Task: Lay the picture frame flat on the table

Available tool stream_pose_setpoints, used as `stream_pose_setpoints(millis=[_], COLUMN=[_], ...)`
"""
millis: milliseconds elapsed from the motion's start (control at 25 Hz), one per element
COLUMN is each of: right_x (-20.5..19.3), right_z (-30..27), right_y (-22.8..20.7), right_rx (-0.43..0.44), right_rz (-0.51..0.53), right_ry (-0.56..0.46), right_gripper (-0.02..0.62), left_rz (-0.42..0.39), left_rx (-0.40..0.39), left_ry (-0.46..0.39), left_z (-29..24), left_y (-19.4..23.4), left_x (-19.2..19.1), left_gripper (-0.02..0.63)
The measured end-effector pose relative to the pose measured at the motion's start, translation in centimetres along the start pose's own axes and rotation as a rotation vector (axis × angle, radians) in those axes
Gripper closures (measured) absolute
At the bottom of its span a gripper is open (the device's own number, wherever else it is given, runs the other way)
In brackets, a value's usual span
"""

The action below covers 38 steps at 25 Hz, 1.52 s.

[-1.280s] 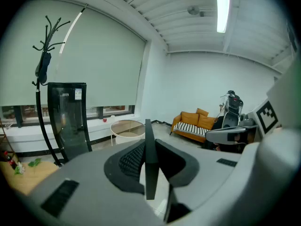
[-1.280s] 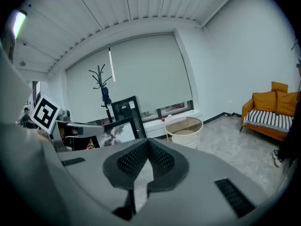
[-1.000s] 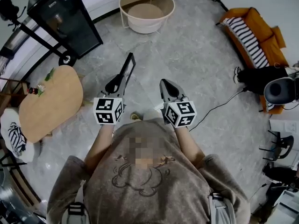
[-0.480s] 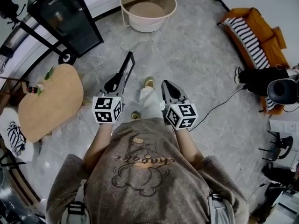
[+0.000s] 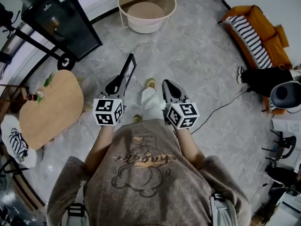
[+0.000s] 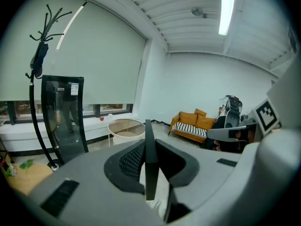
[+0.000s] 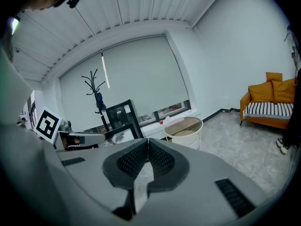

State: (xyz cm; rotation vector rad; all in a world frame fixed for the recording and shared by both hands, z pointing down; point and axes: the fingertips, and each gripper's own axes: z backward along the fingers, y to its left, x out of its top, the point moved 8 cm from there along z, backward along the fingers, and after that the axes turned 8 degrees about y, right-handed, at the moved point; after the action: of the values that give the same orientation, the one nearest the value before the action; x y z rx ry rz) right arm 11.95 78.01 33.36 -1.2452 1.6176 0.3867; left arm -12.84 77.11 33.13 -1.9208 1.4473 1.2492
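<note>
Left tool (image 5: 118,82): jaws part-way apart, pads clamped on the near end of the picture frame (image 6: 150,166), one pad on each face. Frame is black and thin, seen edge-on in the left gripper view. It stands on edge and runs from the jaws toward the far side, in the air above the floor (image 5: 197,55), touching nothing else.

Right tool (image 7: 148,141): jaw tips meet, nothing between them. It is held level with the left tool, just to its right, with the person's light trouser leg (image 5: 151,102) and shoe (image 5: 150,83) between and below them.

Surroundings, head view:
- Wooden tabletop (image 5: 51,105) lies to the left of the left tool, well apart from the frame. A small green sprig (image 5: 48,80) sits at its far edge.
- Black glass-fronted stand (image 5: 61,20) on wheels, far left.
- Round white side table (image 5: 146,8), far centre.
- Orange sofa (image 5: 254,29) with striped cushion, far right.
- Black cable (image 5: 221,106) runs across the grey floor to the right of the right tool.
</note>
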Motion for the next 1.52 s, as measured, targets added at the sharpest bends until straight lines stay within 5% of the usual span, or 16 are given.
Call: stream_pose_setpoints(millis=[1520], right_x=[12.7], right_z=[-16.2], right_y=[-10.6], right_rx=[0.061], right_rz=[-0.033], right_ry=[0.049], right_gripper=[0.575], left_rz=[0.038], left_rx=[0.014], left_ry=[0.056], left_z=[-16.8], left_y=[6.8], left_x=[12.5], left_gripper=[0.525])
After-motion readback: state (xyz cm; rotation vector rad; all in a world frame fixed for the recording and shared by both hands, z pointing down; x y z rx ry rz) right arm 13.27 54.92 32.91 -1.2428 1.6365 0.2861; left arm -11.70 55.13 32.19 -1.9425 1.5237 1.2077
